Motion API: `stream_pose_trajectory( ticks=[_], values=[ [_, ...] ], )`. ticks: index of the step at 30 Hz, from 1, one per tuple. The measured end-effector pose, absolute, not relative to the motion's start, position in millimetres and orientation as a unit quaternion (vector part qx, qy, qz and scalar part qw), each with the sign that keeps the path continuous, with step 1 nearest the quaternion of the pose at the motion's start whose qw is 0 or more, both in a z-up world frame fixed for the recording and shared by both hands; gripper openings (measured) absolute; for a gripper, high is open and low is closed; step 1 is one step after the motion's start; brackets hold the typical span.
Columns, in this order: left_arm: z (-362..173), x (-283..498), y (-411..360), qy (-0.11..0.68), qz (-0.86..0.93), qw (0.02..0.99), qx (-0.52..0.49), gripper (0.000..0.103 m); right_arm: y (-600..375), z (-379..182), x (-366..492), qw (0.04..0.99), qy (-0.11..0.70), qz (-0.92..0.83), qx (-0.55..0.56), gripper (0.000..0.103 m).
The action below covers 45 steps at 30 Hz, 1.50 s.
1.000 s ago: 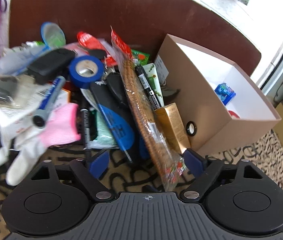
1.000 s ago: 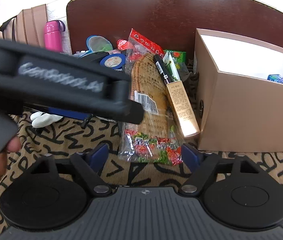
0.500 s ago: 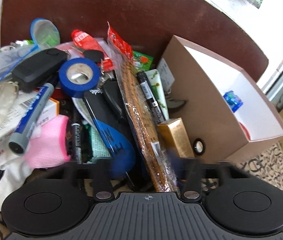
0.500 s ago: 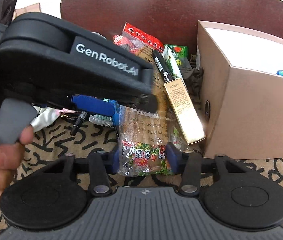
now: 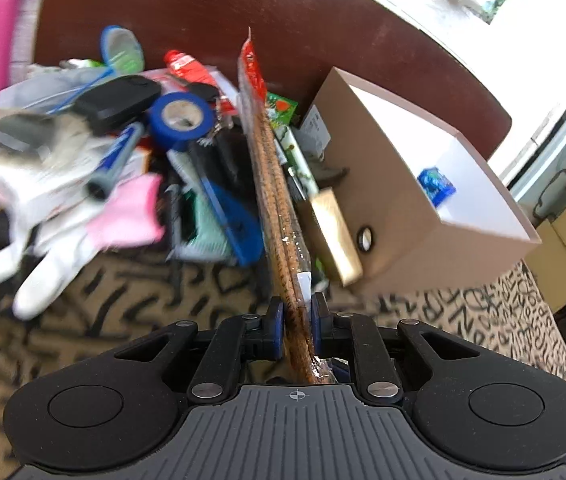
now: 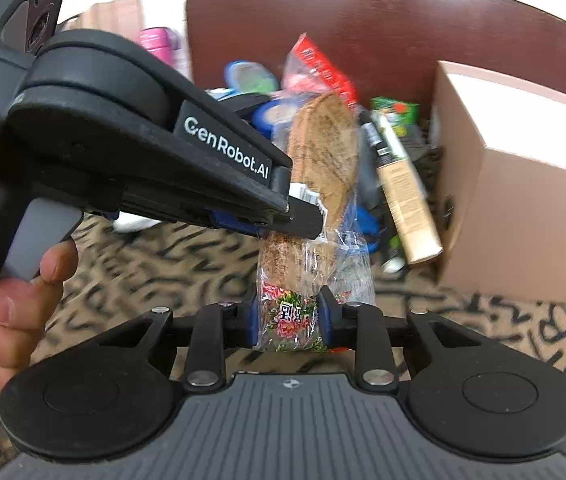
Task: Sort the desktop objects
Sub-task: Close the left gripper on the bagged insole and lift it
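Both grippers have closed since a second ago, the left gripper [image 5: 297, 316] pinching the clear bag of insoles [image 5: 279, 208] edge-on, the right gripper [image 6: 286, 318] clamping its printed end, lifting it off the worktop clutter toward the open box [image 5: 423, 184], likely next.

My left gripper [image 5: 297, 322] clamped on long clear-wrapped insole pack [image 5: 273, 168], seen edge-on. Pack runs over clutter pile beside open cardboard box [image 5: 399, 200]; small blue packet [image 5: 435, 184] inside. Blurred white-pink glove [image 5: 79, 220], probably, at left.
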State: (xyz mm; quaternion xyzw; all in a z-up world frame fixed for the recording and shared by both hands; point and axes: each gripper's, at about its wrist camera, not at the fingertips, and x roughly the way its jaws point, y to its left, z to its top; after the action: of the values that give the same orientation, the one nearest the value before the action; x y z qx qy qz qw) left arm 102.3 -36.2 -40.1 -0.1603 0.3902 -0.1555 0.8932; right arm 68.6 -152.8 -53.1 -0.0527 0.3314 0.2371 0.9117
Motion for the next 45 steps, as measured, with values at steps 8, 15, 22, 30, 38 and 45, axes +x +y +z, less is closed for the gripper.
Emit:
stream_pose_trajectory(
  ticks=[8,15,22,30,38,45],
  values=[
    [-43,31,-20,0.401,-0.145,0.888,-0.170,0.010,-146,-56,9,0.889,0.348,0.287,-0.080,0.031],
    [-50,-8,-20,0.419,-0.153,0.879,-0.167,0.036,-154,-57,-29,0.871,0.361,0.318,-0.099,0.038],
    [-64,1,-3,0.421,-0.093,0.884,-0.179,0.068,-164,-50,-26,0.867,0.363,0.340,-0.026,0.071],
    [-74,29,4,0.424,-0.083,0.883,-0.182,0.079,-155,-60,-10,0.868,0.381,0.318,-0.028,0.090],
    [-75,46,-3,0.421,-0.098,0.887,-0.164,0.058,-149,-72,4,0.868,0.394,0.300,-0.042,0.076],
    [-77,50,0,0.420,-0.102,0.884,-0.179,0.058,-147,-79,12,0.870,0.389,0.301,-0.035,0.082]
  ],
)
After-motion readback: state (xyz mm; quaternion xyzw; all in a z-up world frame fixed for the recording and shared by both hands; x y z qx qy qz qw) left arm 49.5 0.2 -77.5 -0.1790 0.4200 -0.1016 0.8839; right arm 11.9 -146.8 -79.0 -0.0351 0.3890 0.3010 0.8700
